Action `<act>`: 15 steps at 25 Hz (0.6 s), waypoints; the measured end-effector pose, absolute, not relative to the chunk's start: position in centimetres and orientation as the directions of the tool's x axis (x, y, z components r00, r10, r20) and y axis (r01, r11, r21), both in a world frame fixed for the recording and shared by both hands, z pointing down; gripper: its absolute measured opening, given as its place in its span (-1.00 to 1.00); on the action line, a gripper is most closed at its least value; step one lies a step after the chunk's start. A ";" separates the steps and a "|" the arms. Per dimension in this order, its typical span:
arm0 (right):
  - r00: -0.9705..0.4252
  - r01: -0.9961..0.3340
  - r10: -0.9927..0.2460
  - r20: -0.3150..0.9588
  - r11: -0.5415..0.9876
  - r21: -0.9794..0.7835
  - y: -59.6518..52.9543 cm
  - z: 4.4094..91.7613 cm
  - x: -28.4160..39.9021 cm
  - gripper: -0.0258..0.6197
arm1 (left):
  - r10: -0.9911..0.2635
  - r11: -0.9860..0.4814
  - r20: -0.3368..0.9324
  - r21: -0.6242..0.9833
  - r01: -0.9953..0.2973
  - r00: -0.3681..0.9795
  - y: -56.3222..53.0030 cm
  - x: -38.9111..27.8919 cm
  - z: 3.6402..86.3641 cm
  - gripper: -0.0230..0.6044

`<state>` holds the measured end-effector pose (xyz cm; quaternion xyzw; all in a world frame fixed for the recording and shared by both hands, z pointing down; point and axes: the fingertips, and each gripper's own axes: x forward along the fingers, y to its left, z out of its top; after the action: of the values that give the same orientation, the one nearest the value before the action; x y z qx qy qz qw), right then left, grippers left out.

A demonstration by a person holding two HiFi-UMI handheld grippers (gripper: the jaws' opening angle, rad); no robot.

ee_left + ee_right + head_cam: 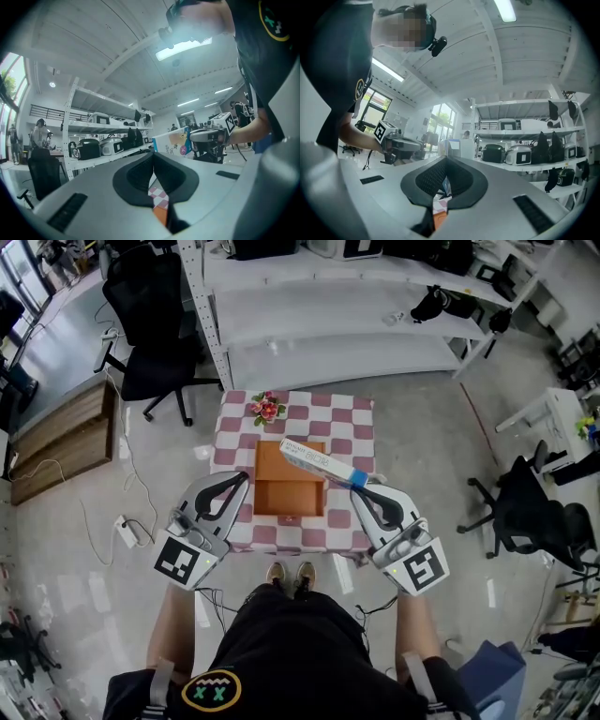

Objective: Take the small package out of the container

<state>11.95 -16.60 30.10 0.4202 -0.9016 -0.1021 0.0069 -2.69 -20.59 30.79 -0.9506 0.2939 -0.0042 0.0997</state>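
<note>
While aloft — right gripper [361, 487] on package [314, 458]

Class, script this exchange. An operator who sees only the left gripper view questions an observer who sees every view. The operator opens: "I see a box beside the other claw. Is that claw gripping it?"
Observer: Yes. The right claw is shut on the small package, pinching its blue end.
Operator: Is the package lying inside the container?
Observer: No. From the head view it slants across the far right corner of the orange container, and the container's floor looks bare.
Operator: Where is my claw relative to that container?
Observer: The left claw sits just outside the container's left wall. I cannot tell if it is touching.
</note>
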 end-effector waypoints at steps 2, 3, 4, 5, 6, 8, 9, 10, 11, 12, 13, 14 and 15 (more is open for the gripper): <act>-0.643 -0.760 -0.762 -0.074 0.623 0.188 -16.6 30.2 12.0 -0.85 | -0.557 -0.809 -0.047 -0.197 -0.554 0.829 -20.6 -2.6 30.8 -0.87; -0.642 -0.761 -0.763 -0.075 0.622 0.187 -16.7 30.1 12.0 -0.85 | -0.556 -0.808 -0.045 -0.204 -0.552 0.830 -20.7 -2.6 30.9 -0.87; -0.641 -0.761 -0.764 -0.076 0.620 0.188 -16.7 30.1 12.0 -0.85 | -0.555 -0.808 -0.045 -0.206 -0.552 0.830 -20.8 -2.7 30.9 -0.87; -0.640 -0.762 -0.765 -0.075 0.619 0.190 -16.8 30.1 11.9 -0.85 | -0.556 -0.809 -0.047 -0.199 -0.553 0.830 -20.9 -2.7 30.8 -0.87; -0.638 -0.763 -0.766 -0.074 0.617 0.192 -16.9 30.1 11.9 -0.85 | -0.557 -0.811 -0.049 -0.184 -0.556 0.829 -20.9 -2.7 30.6 -0.87; -0.634 -0.766 -0.770 -0.072 0.612 0.195 -17.0 30.2 11.9 -0.85 | -0.559 -0.813 -0.052 -0.161 -0.559 0.828 -20.9 -2.7 30.5 -0.87; -0.633 -0.766 -0.771 -0.070 0.611 0.198 -17.1 30.4 12.0 -0.85 | -0.559 -0.814 -0.052 -0.158 -0.560 0.828 -21.0 -2.7 30.5 -0.87; -0.633 -0.766 -0.771 -0.067 0.611 0.200 -17.1 30.5 12.0 -0.85 | -0.558 -0.814 -0.052 -0.158 -0.559 0.828 -21.0 -2.7 30.5 -0.87; -0.633 -0.766 -0.772 -0.064 0.611 0.201 -17.2 30.7 12.0 -0.85 | -0.558 -0.814 -0.051 -0.159 -0.558 0.828 -21.0 -2.7 30.6 -0.87; -0.633 -0.765 -0.772 -0.063 0.611 0.202 -17.2 30.9 11.9 -0.85 | -0.558 -0.814 -0.049 -0.161 -0.558 0.828 -21.0 -2.7 30.7 -0.87; -0.634 -0.765 -0.771 -0.061 0.612 0.202 -17.3 31.0 11.9 -0.85 | -0.559 -0.813 -0.045 -0.168 -0.557 0.828 -21.0 -2.8 30.8 -0.87; -0.634 -0.764 -0.771 -0.060 0.613 0.203 -17.3 31.1 11.8 -0.85 | -0.559 -0.811 -0.037 -0.181 -0.556 0.828 -21.1 -2.9 31.0 -0.87; -0.635 -0.763 -0.770 -0.058 0.614 0.203 -17.4 31.2 11.6 -0.85 | -0.559 -0.810 -0.032 -0.194 -0.554 0.828 -21.1 -3.1 31.2 -0.87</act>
<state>11.64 -17.35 31.16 0.4267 -0.8981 -0.1048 0.0173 -3.09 -21.13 31.16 -0.9511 0.2926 -0.0134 0.0980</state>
